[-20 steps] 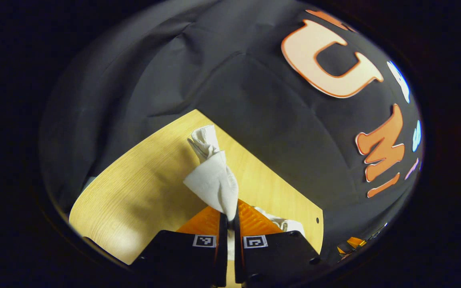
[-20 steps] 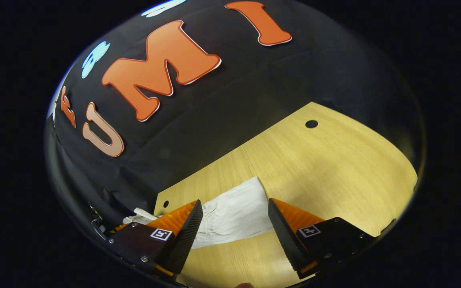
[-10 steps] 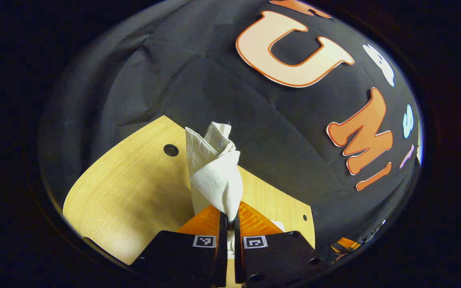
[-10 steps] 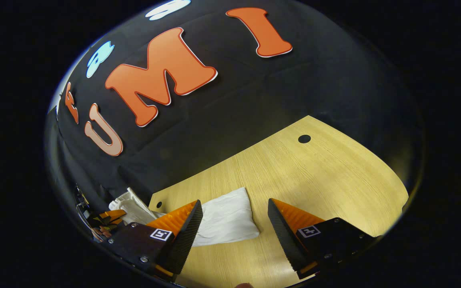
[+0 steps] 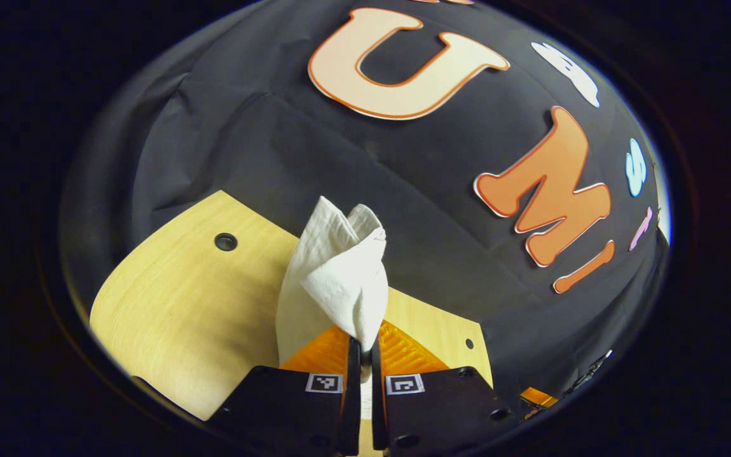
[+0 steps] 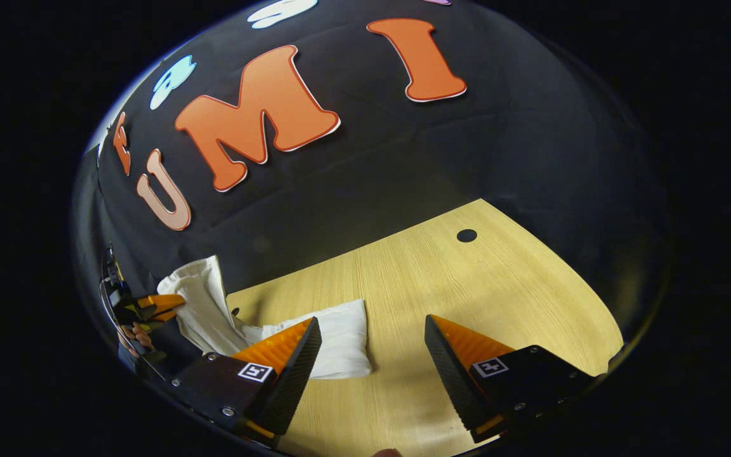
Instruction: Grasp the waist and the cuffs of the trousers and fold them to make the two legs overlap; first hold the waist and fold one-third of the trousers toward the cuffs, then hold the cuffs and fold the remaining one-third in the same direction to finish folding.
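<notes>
**Trousers lifted at one end, other end down on the worktop**

Trousers [image 5: 340, 279]: white, thin, soft cloth; bunched into a twisted peak above the left gripper [image 5: 361, 346], jaws pressed together on a pinch of the fabric. Seen from the right gripper view as a raised flap [image 6: 197, 298] near the worktop's far left corner, with the remainder [image 6: 334, 346] lying flat near the worktop's left edge. Likely light and limp, no stiffness to hold a crease; apt to sag, twist and slide on smooth wood. Best taken at a hem or band, where layers are thicker: whether the held end is waist or cuffs, cannot tell.

Right gripper [image 6: 372, 343]: jaws spread wide, holding nothing, poised over the worktop [image 6: 499, 285] just beside the flat portion.

Round holes in the worktop [image 5: 225, 242] [image 6: 466, 235], well apart from the cloth. Booth wall close behind the far edge; probably little room there for a swing of the lifted end. Otherwise nothing lying between the spread jaws and the fabric.
</notes>
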Demonstrator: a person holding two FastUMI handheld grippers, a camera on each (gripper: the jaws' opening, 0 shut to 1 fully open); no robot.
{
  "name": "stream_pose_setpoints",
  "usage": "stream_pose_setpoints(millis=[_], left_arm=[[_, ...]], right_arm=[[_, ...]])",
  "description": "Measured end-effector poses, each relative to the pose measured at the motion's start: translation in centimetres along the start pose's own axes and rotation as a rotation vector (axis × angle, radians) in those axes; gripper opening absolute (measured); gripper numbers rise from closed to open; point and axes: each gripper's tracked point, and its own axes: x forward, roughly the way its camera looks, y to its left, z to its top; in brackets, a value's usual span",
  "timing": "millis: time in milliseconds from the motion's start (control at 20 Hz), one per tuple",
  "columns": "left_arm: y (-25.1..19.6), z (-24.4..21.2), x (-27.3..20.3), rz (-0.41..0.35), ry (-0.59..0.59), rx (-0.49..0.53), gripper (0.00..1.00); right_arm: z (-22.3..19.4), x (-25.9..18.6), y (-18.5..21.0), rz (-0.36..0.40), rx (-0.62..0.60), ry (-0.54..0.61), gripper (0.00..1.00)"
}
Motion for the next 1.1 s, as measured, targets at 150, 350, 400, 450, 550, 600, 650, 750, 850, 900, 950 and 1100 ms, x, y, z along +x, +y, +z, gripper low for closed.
stream_pose_setpoints(millis=[150,350,400,450,550,600,650,750,850,900,950,1100], left_arm=[[-3.7,-1.4,1.3,-0.019,0.012,0.029,0.11],[-8.3,-4.7,3.2,-0.051,0.053,0.055,0.11],[-9.5,-5.8,3.8,-0.059,0.07,0.06,0.11],[-10.9,-7.1,4.6,-0.066,0.084,0.07,0.11],[-13.2,-10.2,5.9,-0.078,0.122,0.118,0.11],[-13.9,-11.8,6.3,-0.078,0.151,0.151,0.11],[-14.4,-13.6,6.6,-0.08,0.179,0.187,0.11],[-15.7,-17.0,7.0,-0.115,0.25,0.273,0.1],[-17.0,-20.0,5.7,-0.152,0.301,0.343,0.34],[-17.8,-20.9,4.9,-0.185,0.318,0.36,0.5],[-18.4,-21.1,4.0,-0.205,0.316,0.377,0.66],[-19.3,-20.4,2.0,-0.196,0.272,0.465,0.89]], right_arm=[[0.4,-0.5,-2.0,-0.001,-0.001,-0.002,0.98],[0.6,-1.0,-4.4,-0.005,0.01,-0.003,0.98],[0.6,-1.2,-5.2,-0.012,0.009,-0.001,0.98],[0.5,-1.4,-5.8,-0.014,0.009,-0.001,0.98],[0.4,-1.7,-6.9,-0.017,0.012,0.002,0.98],[0.3,-1.8,-7.3,-0.015,0.015,0.004,0.98],[0.1,-2.0,-7.8,-0.017,0.018,0.007,0.98],[0.1,-2.0,-8.3,-0.016,0.02,0.01,0.98],[0.1,-2.0,-8.5,-0.016,0.012,0.01,0.98],[0.2,-2.1,-8.5,-0.011,0.008,0.006,0.98],[0.4,-2.3,-8.4,-0.005,0.004,0.002,0.98],[1.0,-2.4,-7.6,-0.003,-0.033,-0.019,0.98]])
